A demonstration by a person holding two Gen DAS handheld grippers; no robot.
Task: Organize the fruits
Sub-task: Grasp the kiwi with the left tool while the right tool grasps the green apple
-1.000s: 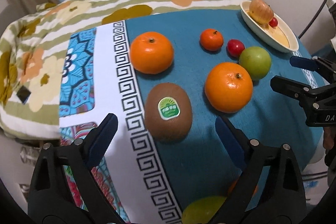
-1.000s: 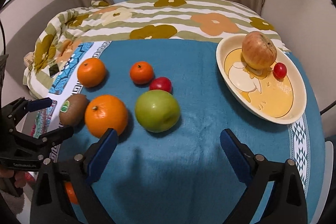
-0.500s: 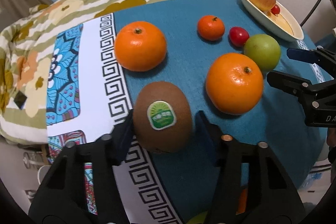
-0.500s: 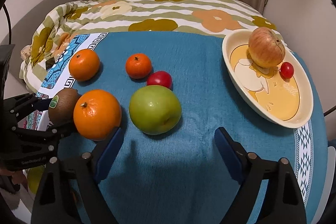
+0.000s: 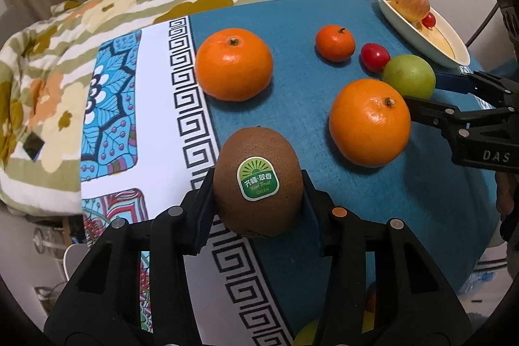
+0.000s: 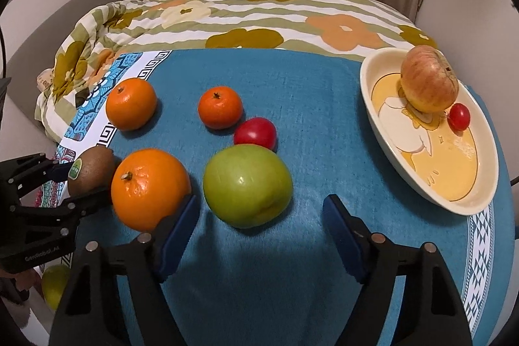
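Note:
My left gripper (image 5: 258, 200) is shut on a brown kiwi (image 5: 258, 180) with a green sticker, at the blue cloth's left edge; the kiwi also shows in the right wrist view (image 6: 90, 166). My right gripper (image 6: 259, 226) is open, its jaws either side of the near face of a green apple (image 6: 248, 185). A large orange (image 6: 150, 188) sits just left of the apple, a red tomato (image 6: 255, 133) behind it. A second orange (image 6: 130, 103) and a small mandarin (image 6: 220, 107) lie farther back. A cream bowl (image 6: 480, 200) at the right holds a red apple (image 6: 428, 83) and a cherry tomato (image 6: 459, 116).
The fruit lies on a blue cloth (image 6: 292, 80) with a white patterned border (image 5: 155, 106). A floral quilt (image 6: 259, 12) is bunched behind it. A yellow-green fruit (image 6: 53, 284) sits low at the left, below the left gripper.
My left gripper has closed on the kiwi from open. My right gripper has moved forward to the green apple, still open.

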